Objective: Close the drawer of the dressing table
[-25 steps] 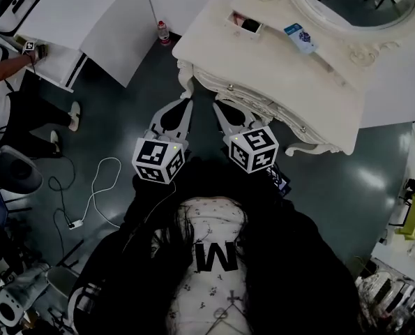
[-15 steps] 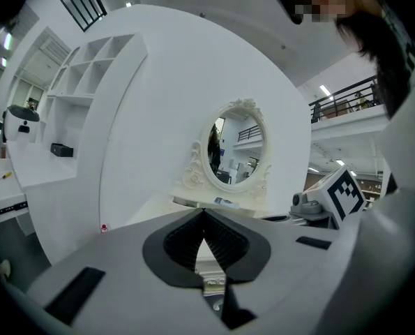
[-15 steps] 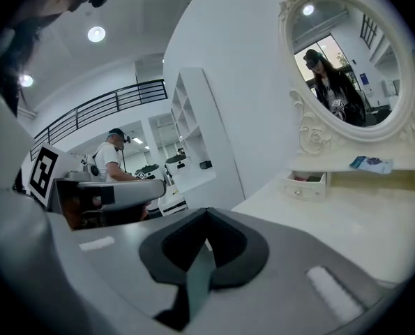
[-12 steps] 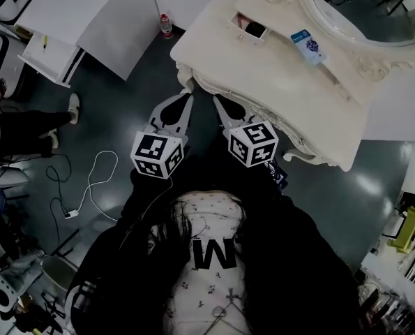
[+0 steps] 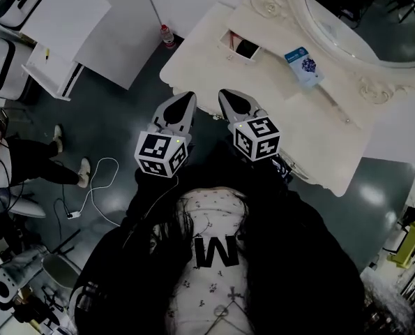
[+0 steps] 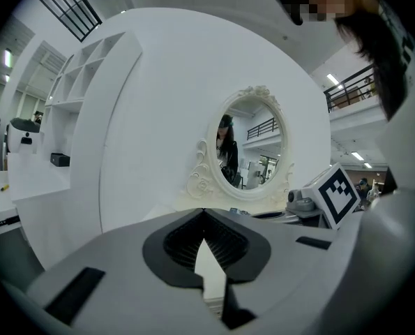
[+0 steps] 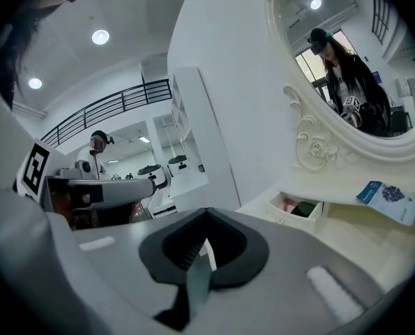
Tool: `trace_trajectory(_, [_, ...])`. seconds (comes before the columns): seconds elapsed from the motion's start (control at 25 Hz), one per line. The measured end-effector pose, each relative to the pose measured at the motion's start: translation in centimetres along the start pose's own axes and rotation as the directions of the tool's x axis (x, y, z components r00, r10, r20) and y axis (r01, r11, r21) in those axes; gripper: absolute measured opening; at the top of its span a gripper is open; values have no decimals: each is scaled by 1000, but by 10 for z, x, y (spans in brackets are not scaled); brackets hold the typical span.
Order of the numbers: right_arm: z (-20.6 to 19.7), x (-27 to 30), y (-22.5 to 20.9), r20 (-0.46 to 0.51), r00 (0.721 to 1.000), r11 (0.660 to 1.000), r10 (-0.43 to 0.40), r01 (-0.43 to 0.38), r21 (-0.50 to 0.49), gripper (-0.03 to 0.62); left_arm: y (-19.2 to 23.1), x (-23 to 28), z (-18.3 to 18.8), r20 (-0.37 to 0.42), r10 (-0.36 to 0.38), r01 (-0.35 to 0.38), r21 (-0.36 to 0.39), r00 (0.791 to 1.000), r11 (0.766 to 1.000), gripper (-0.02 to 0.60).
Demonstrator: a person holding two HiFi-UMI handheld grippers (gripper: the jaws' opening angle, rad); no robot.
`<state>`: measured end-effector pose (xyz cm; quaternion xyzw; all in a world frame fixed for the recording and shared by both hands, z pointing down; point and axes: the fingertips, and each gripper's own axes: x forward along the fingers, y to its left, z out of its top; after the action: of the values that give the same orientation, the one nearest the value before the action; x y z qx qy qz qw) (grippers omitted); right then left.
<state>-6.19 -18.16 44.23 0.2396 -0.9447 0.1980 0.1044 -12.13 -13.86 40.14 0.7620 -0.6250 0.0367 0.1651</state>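
— Where's the drawer (image 5: 239, 45)?

— Upper middle of the head view. It's a small one set on top of the dressing table (image 5: 291, 121), just left of the oval mirror (image 5: 360, 5), and it stands pulled out. The right gripper view shows it at lower right, with something pink and something dark inside.

— And the grippers?

— Both sit at the middle of the head view, side by side, pointing up the frame. The left gripper (image 5: 185, 98) has its tips at the table's near corner; the right gripper (image 5: 229, 95) reaches just over the table's edge. Whether either touches the wood, I can't tell.

— Jaws?

— In the left gripper view the jaw tips meet, leaving only the diamond-shaped hollow behind them, with nothing in it. The same holds for the right: tips together, gripping nothing.

— How near is the drawer to them?

— It's above the right gripper in the frame, apart from its tips, with bare tabletop between.

— Anything else on the table?

— A blue packet (image 5: 304, 63) lies flat to the right of the drawer, below the mirror's frame.

— On the floor?

— A bottle (image 5: 167, 35) stands left of the table, upper middle. A white cable (image 5: 95, 187) loops at the left.
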Motion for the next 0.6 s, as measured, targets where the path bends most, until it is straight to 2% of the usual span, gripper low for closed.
trace_trajectory(0.28, [6, -5, -47, 8, 1000, 999, -10, 10, 34, 9, -11, 43, 1, -40, 18, -17, 21, 999, 1000, 0])
trace_trajectory(0.6, [-2, -10, -91, 2, 996, 992, -87, 87, 93, 9, -22, 78, -1, -99, -29, 35, 63, 995, 997, 0])
